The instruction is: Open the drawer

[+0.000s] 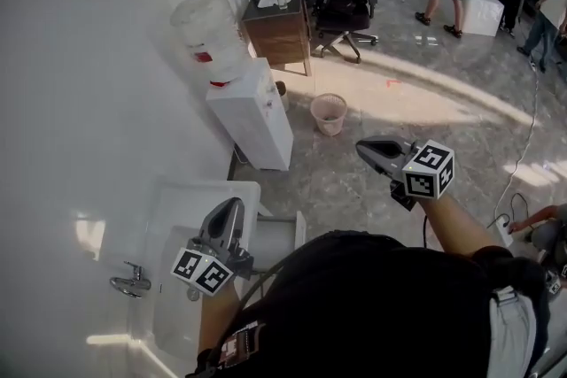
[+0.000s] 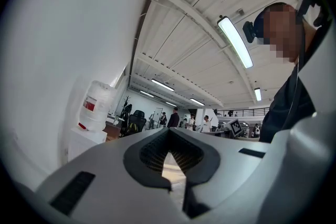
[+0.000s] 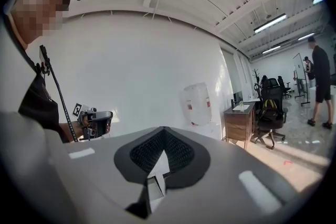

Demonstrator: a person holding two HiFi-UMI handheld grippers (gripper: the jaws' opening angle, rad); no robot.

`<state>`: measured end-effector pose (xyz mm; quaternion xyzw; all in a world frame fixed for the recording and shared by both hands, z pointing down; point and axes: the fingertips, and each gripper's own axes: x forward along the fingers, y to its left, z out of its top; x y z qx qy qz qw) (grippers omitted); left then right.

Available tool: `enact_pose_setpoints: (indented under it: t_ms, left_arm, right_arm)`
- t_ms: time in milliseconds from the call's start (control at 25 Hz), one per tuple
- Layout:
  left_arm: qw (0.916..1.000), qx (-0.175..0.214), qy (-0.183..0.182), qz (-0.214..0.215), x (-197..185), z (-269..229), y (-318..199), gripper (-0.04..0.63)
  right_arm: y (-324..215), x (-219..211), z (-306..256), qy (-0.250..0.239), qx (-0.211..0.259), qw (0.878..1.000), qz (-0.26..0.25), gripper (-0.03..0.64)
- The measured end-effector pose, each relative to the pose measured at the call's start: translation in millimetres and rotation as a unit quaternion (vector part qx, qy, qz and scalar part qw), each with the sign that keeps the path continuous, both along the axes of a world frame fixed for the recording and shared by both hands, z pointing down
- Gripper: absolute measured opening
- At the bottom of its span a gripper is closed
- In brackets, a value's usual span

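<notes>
A small brown wooden cabinet (image 1: 276, 29) stands far off against the white wall, with a glass on its top; I cannot make out its drawer front from here. The same cabinet (image 3: 239, 122) shows right of centre in the right gripper view, and as a small brown shape (image 2: 111, 130) in the left gripper view. My left gripper (image 1: 235, 203) hangs over a white sink, its jaws together and nothing in them. My right gripper (image 1: 360, 147) is held in the air over the floor, also shut and empty. Both point towards the room and are far from the cabinet.
A white water dispenser (image 1: 254, 109) with a big bottle stands between me and the cabinet. A waste basket (image 1: 329, 112) sits on the floor beside it. A black office chair (image 1: 345, 3) is right of the cabinet. The sink (image 1: 168, 217) and tap (image 1: 131, 281) are at my left. Several people stand at the back.
</notes>
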<state>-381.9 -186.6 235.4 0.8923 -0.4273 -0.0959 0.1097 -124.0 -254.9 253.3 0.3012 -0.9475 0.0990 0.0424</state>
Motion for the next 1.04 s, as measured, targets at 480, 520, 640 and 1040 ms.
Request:
enact_pose_setpoints:
  t_ms: [480,520,640,1040]
  left_arm:
    - [0.9999,-0.009,-0.008,0.000,3.1,2.5,0.6,0.000]
    - [0.9999,-0.010,-0.006,0.000,2.3,3.7,-0.2,0.000]
    - [0.9999,-0.010,-0.004,0.002,0.9,9.1,-2.7,0.000]
    - [0.9998,-0.017,-0.010,0.000,3.8,6.1,-2.8,0.000]
  right_arm:
    - [0.2,-6.8,-2.0,0.013,0.008,1.000,-0.017,-0.002]
    - [-0.4,-7.8,-1.2,0.013,0.008,1.000,-0.018,-0.002]
    - [-1.9,-9.9,3.0,0.016,0.008,1.000,-0.020,-0.002]
    - [-1.3,-12.5,1.1,0.020,0.014,0.999,-0.027,-0.002]
